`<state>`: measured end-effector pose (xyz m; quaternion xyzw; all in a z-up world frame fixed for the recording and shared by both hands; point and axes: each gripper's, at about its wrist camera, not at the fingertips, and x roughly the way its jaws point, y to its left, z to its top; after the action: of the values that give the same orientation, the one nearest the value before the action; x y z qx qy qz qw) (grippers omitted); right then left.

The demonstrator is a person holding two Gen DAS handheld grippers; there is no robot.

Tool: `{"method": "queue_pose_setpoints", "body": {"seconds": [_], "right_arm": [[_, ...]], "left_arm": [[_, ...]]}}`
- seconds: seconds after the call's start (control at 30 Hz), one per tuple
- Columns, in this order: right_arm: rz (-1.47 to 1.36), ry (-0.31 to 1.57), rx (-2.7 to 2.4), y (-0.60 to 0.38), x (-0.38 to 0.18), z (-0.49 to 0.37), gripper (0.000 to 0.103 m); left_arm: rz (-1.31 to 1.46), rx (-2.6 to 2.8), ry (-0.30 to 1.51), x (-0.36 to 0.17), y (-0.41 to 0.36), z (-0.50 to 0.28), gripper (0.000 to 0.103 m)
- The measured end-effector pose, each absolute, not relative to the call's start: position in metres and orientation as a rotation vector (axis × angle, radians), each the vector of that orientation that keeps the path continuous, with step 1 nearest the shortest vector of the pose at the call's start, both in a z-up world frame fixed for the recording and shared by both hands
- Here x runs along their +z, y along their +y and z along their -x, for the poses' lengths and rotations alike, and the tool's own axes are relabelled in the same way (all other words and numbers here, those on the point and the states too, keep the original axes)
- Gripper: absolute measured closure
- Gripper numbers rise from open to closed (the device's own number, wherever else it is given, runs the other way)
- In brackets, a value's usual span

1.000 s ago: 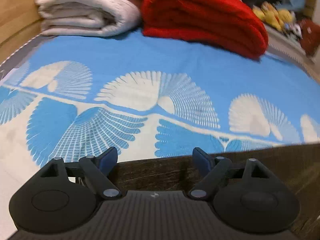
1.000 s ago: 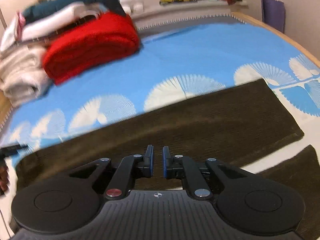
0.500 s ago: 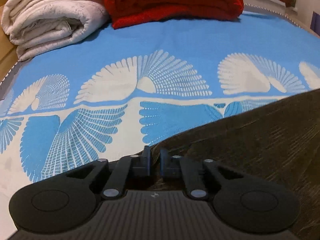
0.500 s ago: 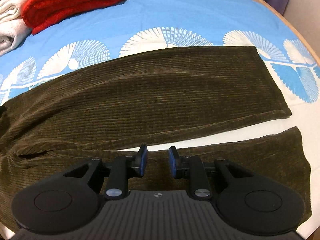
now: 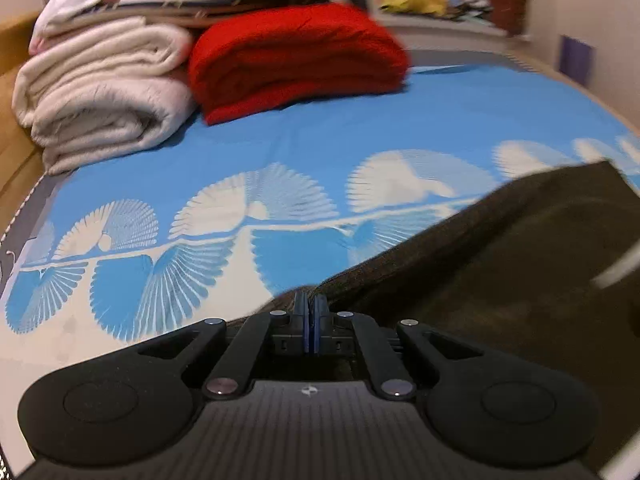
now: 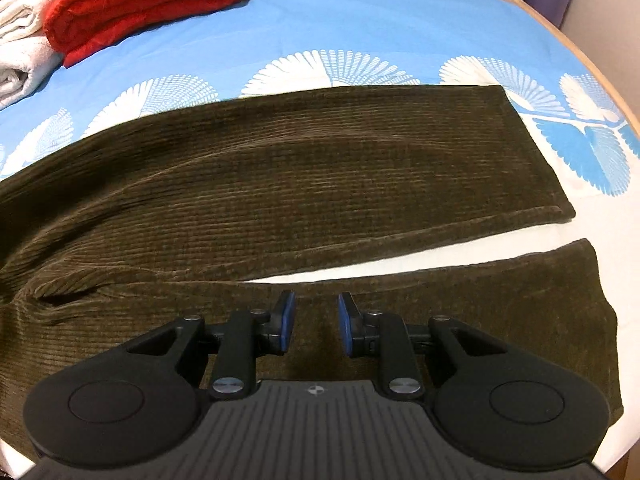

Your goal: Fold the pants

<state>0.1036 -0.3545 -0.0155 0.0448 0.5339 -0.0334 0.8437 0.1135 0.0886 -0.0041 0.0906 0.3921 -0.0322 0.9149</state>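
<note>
The left hand-held gripper (image 5: 311,322) has pinched shut on the edge of the pants (image 6: 280,184); a second ago its jaws stood wide apart above that edge, and half a second ago they were nearly together. The fabric now rises in a small peak at its blue pads, which suggests the cloth is being lifted off the bed (image 5: 440,120). The right hand-held gripper (image 6: 313,328) has gone the other way: its jaws, close together a second ago, now stand apart, holding nothing, just above the nearer leg. The brown corduroy pants lie spread on the blue fan-patterned bed, both legs running out to the right with a thin strip of sheet showing between them, so no fold looks made yet. The change probably means the first fold is starting, with the left side secured and the right about to take its own hold. Behind, a red blanket (image 5: 296,60) and a stack of white blankets (image 5: 100,88) sit well apart from the pants.
</note>
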Motion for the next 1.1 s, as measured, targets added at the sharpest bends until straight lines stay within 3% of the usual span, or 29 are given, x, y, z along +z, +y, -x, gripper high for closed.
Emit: {"method": "queue_pose_setpoints", "body": {"seconds": [0.17,0.33,0.4,0.63,0.7,0.73,1.0,1.1], "right_arm": [[-0.116,1.121,-0.073,-0.358,-0.011,-0.09,0.078],[-0.158,1.112,-0.101,-0.373,-0.009,-0.079,0.078],[-0.203,1.096,-0.119,-0.384,-0.007,-0.076,0.078],[-0.451,0.972,-0.159,-0.422,0.001,-0.07,0.078],[-0.492,0.923,-0.16,-0.429,0.004,-0.072,0.078],[-0.51,0.906,-0.161,-0.433,0.004,-0.073,0.078],[-0.719,0.879,-0.165,-0.458,-0.025,-0.107,0.078],[-0.776,0.892,-0.146,-0.458,-0.043,-0.126,0.072]], "left_arm": [[-0.201,-0.22,0.857,-0.007,0.068,-0.013,0.101],[-0.072,-0.225,0.986,-0.029,0.09,0.004,0.098],[0.097,-0.143,0.976,-0.025,0.124,0.001,0.078],[0.611,0.153,1.116,-0.062,0.212,-0.01,0.067],[0.659,0.157,1.131,-0.069,0.214,-0.015,0.047],[0.655,0.163,1.133,-0.07,0.212,-0.018,0.043],[0.541,0.227,1.238,-0.092,0.202,-0.036,0.039],[0.482,0.211,1.248,-0.096,0.194,-0.043,0.039]]}}
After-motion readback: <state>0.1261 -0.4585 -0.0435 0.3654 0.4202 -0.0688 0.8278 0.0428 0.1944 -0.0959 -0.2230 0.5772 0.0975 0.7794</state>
